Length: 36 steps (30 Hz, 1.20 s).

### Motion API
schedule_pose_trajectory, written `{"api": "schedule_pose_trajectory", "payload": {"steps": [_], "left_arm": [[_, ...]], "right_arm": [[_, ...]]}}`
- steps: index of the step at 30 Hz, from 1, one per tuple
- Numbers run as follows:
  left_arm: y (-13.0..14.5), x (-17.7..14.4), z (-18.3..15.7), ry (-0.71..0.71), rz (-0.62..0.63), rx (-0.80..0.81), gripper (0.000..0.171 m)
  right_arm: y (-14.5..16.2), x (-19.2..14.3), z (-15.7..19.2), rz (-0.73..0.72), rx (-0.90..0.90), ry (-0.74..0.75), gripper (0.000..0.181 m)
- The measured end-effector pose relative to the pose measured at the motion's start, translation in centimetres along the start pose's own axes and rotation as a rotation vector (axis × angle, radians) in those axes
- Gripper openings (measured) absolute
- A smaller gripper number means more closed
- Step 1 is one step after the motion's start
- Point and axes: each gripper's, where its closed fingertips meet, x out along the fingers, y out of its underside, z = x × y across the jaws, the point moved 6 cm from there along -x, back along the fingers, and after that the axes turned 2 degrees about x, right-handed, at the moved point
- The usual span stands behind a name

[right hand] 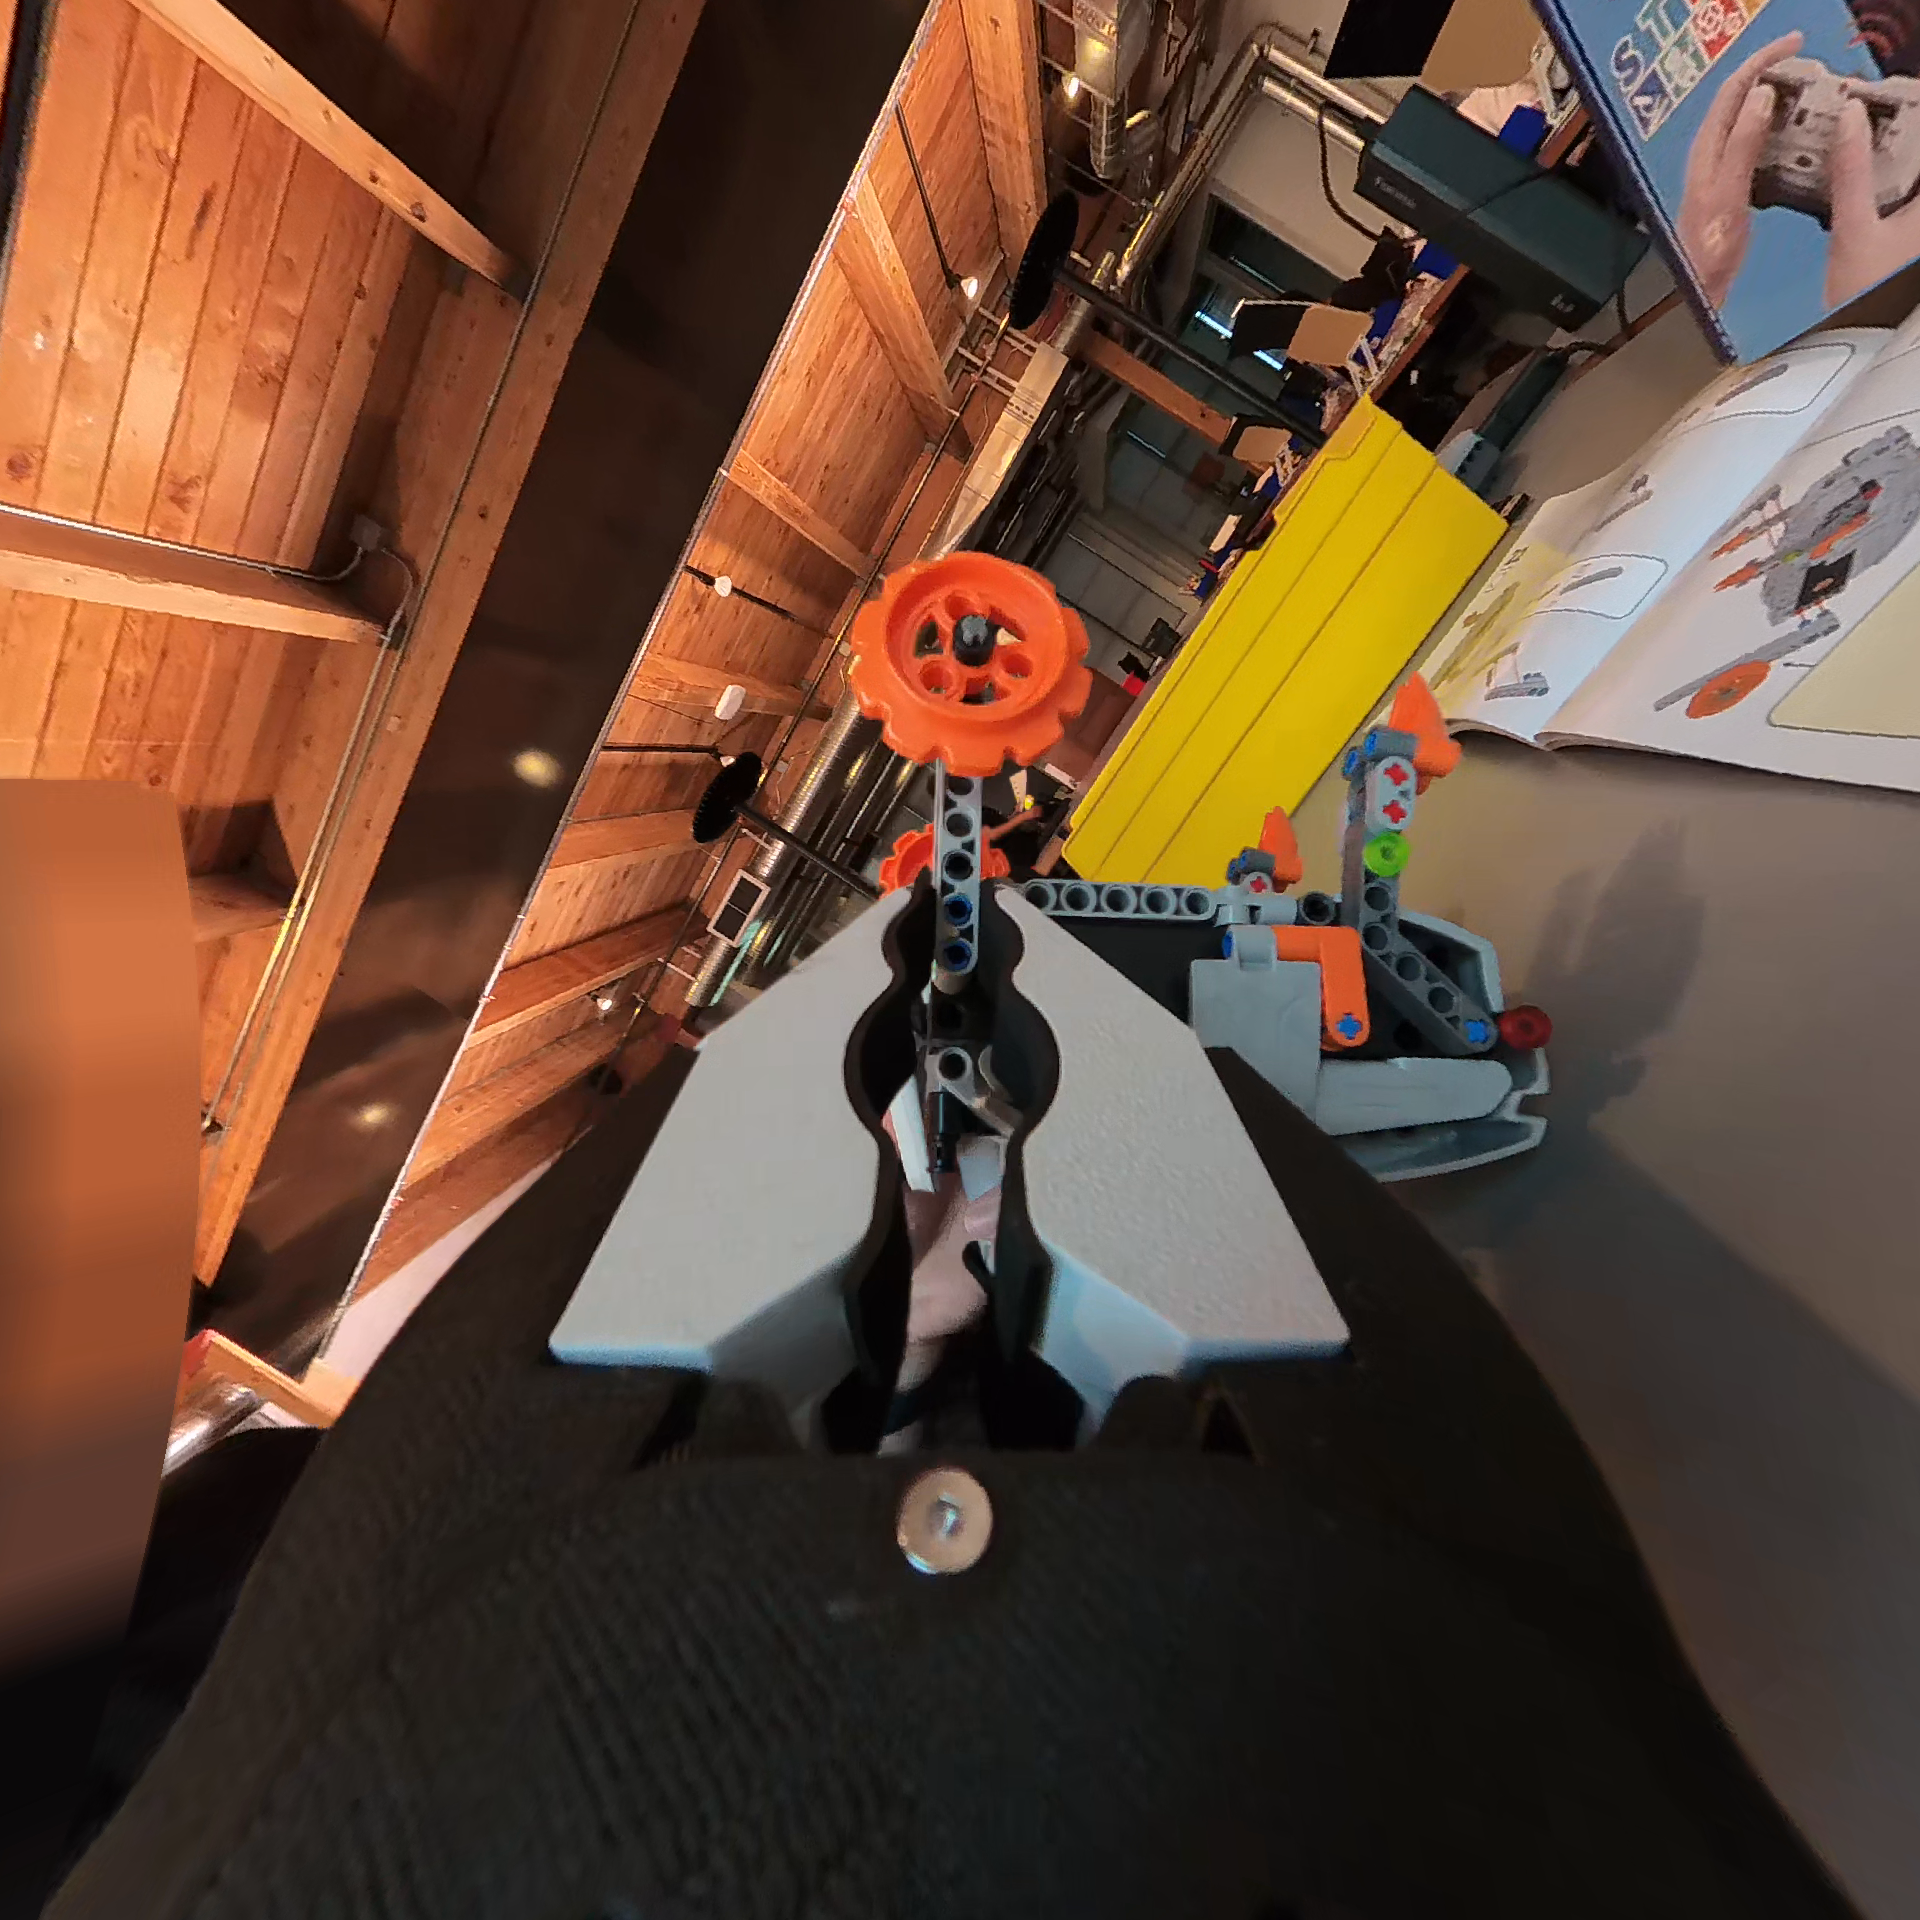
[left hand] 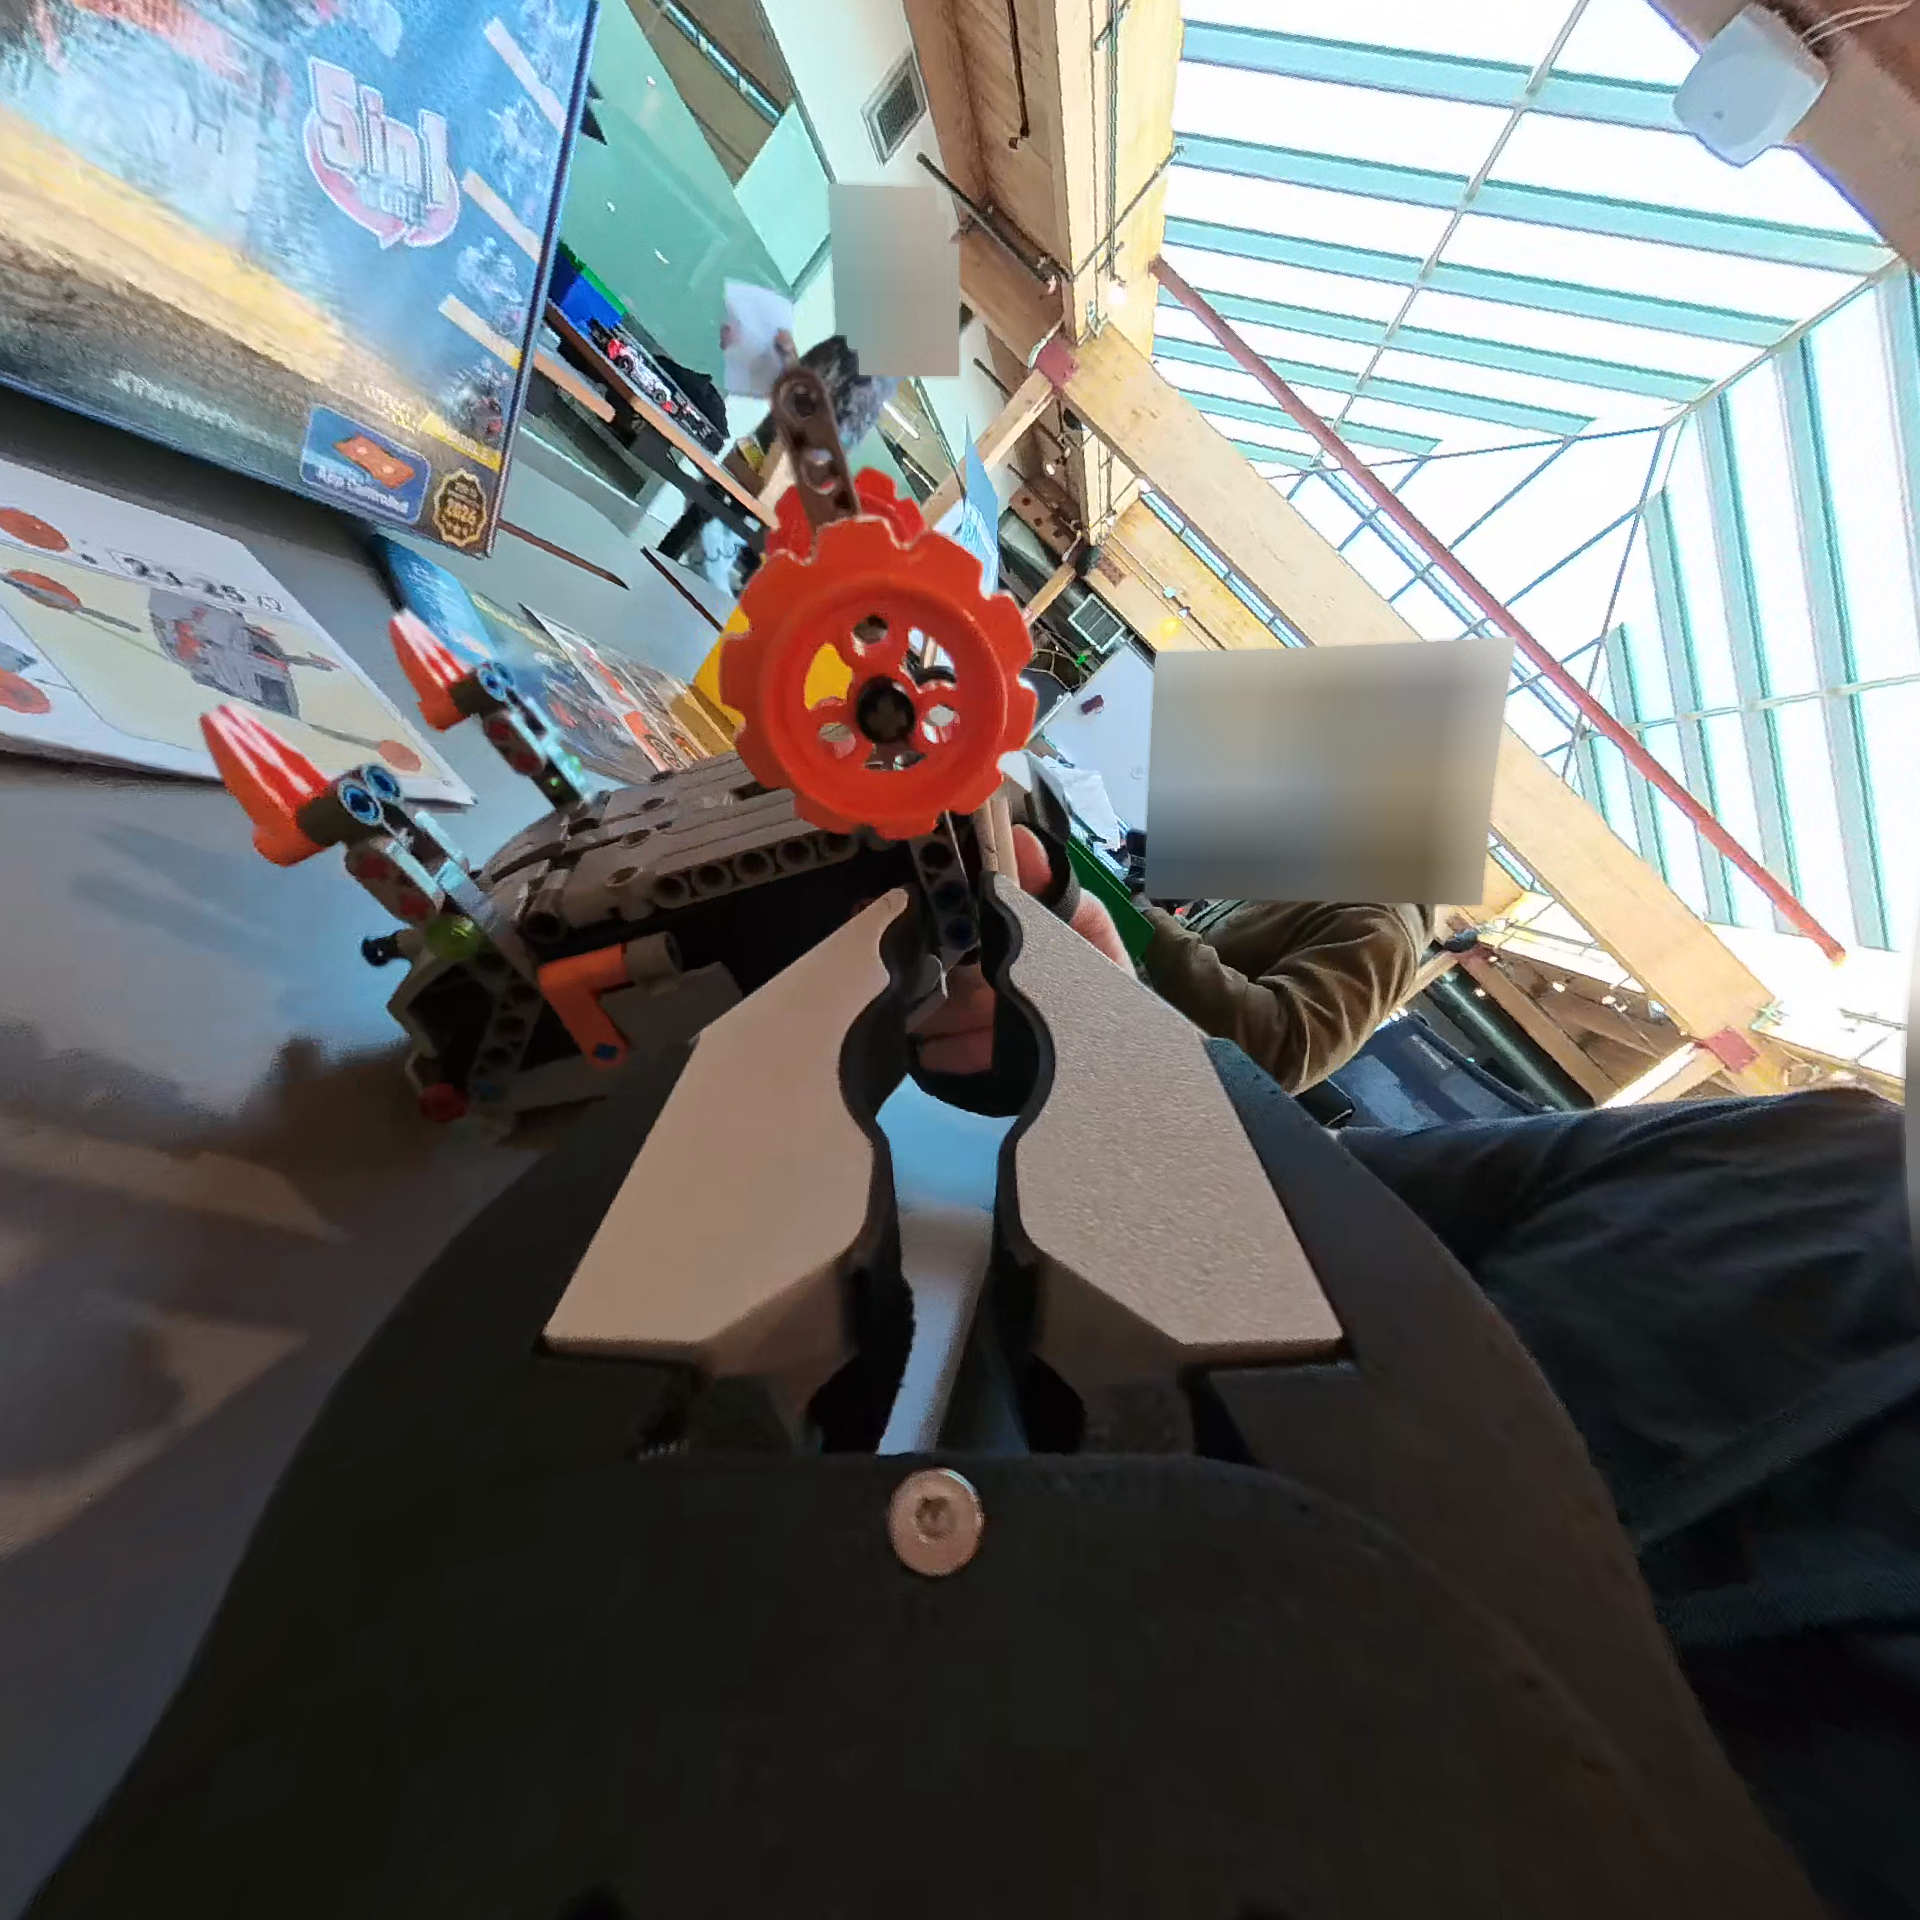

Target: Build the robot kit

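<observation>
I have both grippers pinched on one grey beam [right hand: 956, 914] – left gripper [left hand: 940, 914] and right gripper [right hand: 956, 909] clamped below its orange gear [left hand: 883, 681] (grey model [right hand: 1351, 997] on table [right hand: 1714, 1039] alongside).

Left claw [left hand: 940, 920] closed on a grey studded beam [left hand: 945, 904] carrying an orange toothed wheel [left hand: 881, 681]; brick-built vehicle [left hand: 623, 883] on the tabletop [left hand: 156, 1195] behind.

Glazed skylight roof [left hand: 1558, 260] on timber beams [left hand: 1299, 582]; wood-plank ceiling [right hand: 260, 416]; grey table [right hand: 1714, 1039]; daylight.
</observation>
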Motion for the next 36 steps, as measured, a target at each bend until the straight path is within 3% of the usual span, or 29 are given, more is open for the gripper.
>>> {"api": "schedule_pose_trajectory", "payload": {"steps": [7,11,17,20,23,25,27,30,36], "left_arm": [[-0.5,-1.0,0.7,-0.024,0.037,-0.009,0.005],[-0.7,-1.8,1.2,-0.025,0.110,-0.007,0.005],[-0.7,-2.2,1.6,-0.015,0.147,-0.006,0.006],[-0.8,-2.2,1.7,-0.008,0.157,0.001,0.006],[-0.8,-2.2,1.8,0.001,0.157,-0.006,0.006],[-0.8,-2.1,1.8,0.002,0.157,0.000,0.006],[-0.7,-1.9,1.7,-0.007,0.169,0.018,0.006],[-0.7,-1.9,1.6,0.003,0.154,0.016,0.006],[-0.7,-2.0,1.6,-0.001,0.154,0.028,0.005]], "right_arm": [[0.7,0.4,-0.1,0.088,-0.031,0.022,0.006],[0.7,0.5,-0.2,0.214,-0.062,0.005,0.022],[0.7,0.0,-0.7,0.418,-0.230,0.012,0.022],[0.9,0.0,-0.9,0.446,-0.239,0.002,0.006],[0.9,0.1,-1.0,0.460,-0.265,0.000,0.007],[1.2,0.3,-1.1,0.480,-0.256,0.002,0.017],[1.6,0.4,-1.2,0.507,-0.275,0.006,0.006],[1.3,0.5,-0.6,0.484,-0.355,0.002,0.006],[1.5,0.3,-0.8,0.495,-0.316,-0.010,0.006]]}}
